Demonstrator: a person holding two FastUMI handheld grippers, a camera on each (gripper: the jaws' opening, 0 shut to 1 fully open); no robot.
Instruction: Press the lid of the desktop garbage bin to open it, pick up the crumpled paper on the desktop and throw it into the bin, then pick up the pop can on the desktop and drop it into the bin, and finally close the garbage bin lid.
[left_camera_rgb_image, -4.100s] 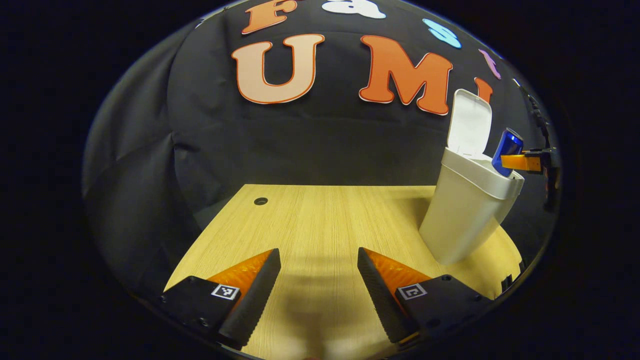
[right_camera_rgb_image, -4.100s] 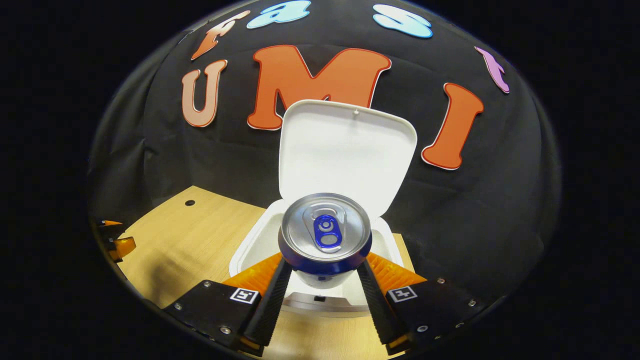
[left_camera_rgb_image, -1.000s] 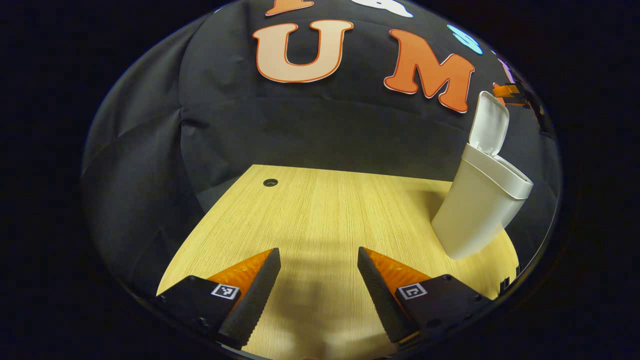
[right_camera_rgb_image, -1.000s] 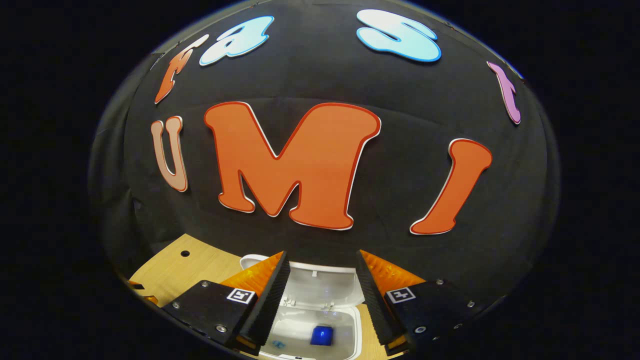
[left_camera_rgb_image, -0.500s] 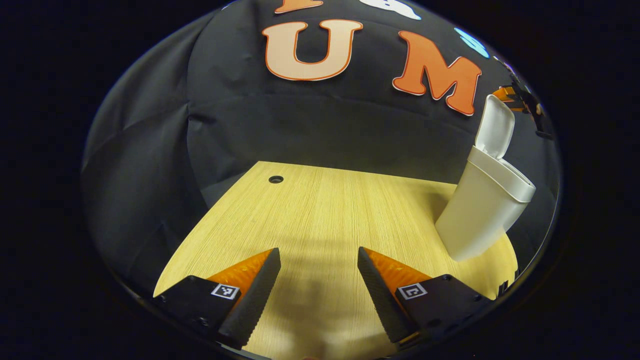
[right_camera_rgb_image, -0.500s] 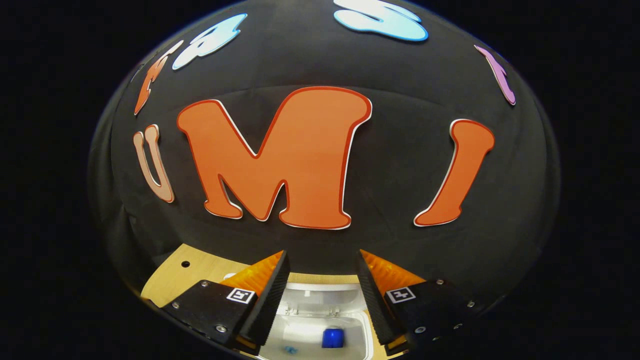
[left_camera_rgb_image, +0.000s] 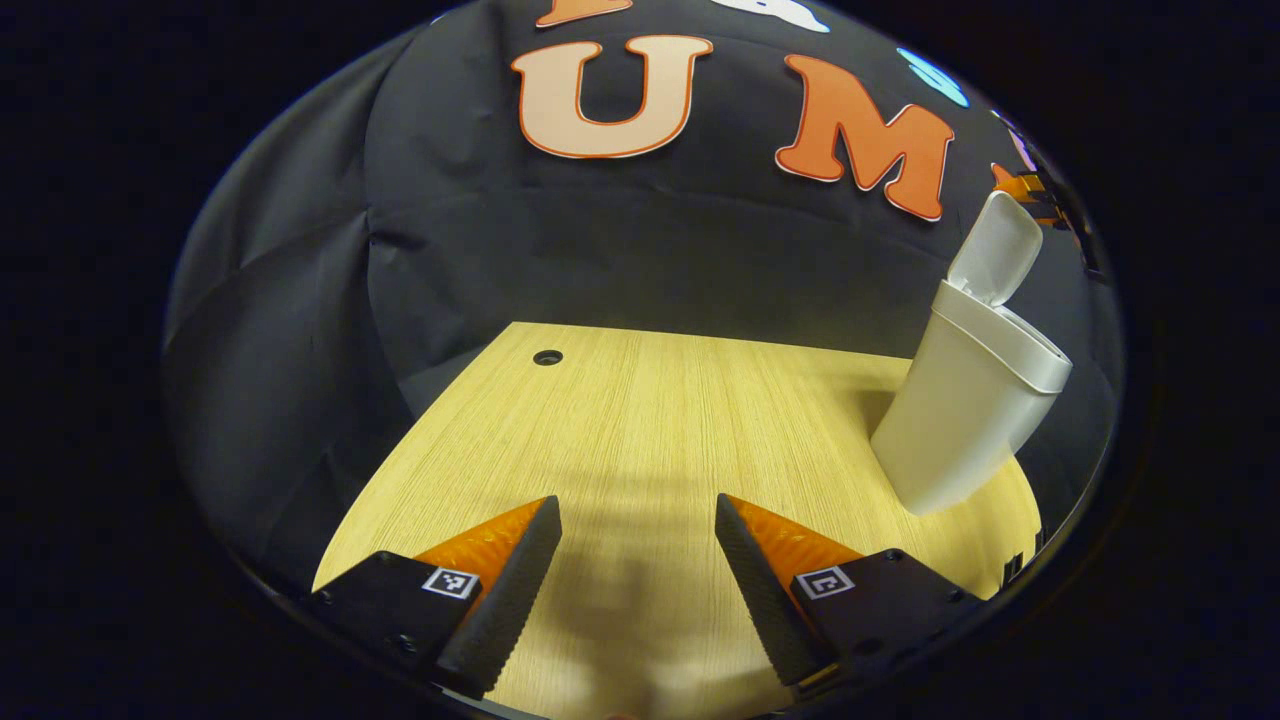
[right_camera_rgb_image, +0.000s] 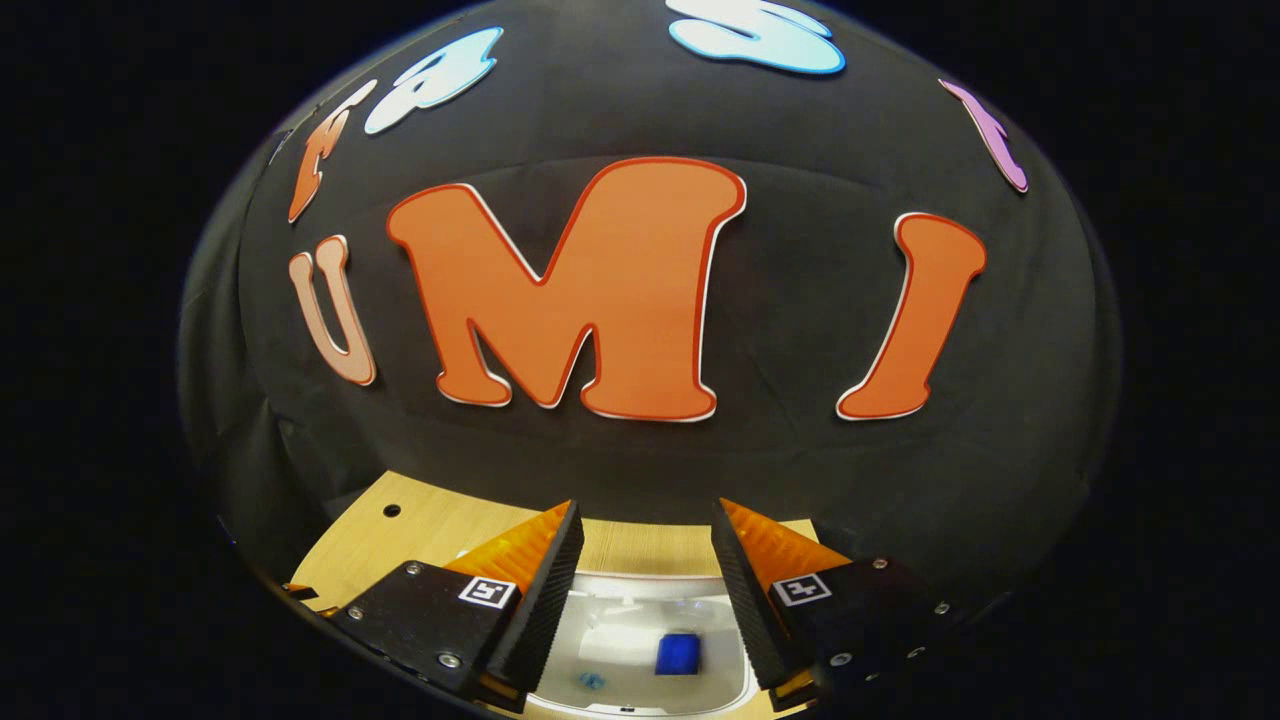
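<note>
One bin (left_camera_rgb_image: 968, 420), one can (right_camera_rgb_image: 677, 654), two claws (left_camera_rgb_image: 638, 515) (right_camera_rgb_image: 647, 520).

White bin (left_camera_rgb_image: 965, 420) on wooden table (left_camera_rgb_image: 640, 420), lid (left_camera_rgb_image: 996, 247) up, left gripper (left_camera_rgb_image: 638, 540) spread, empty

Wood-grain table (left_camera_rgb_image: 640, 420), white bin (left_camera_rgb_image: 960, 420) upright near its apparently right edge.

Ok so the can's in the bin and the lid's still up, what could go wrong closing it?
The right gripper is open above the bin's mouth, behind the raised lid. A push from there might tip the tall, narrow garbage bin, which stands near the table's right edge. The left gripper hangs open, far off, so it can't steady it. The pop can lies low inside, so it probably won't block the lid.
</note>
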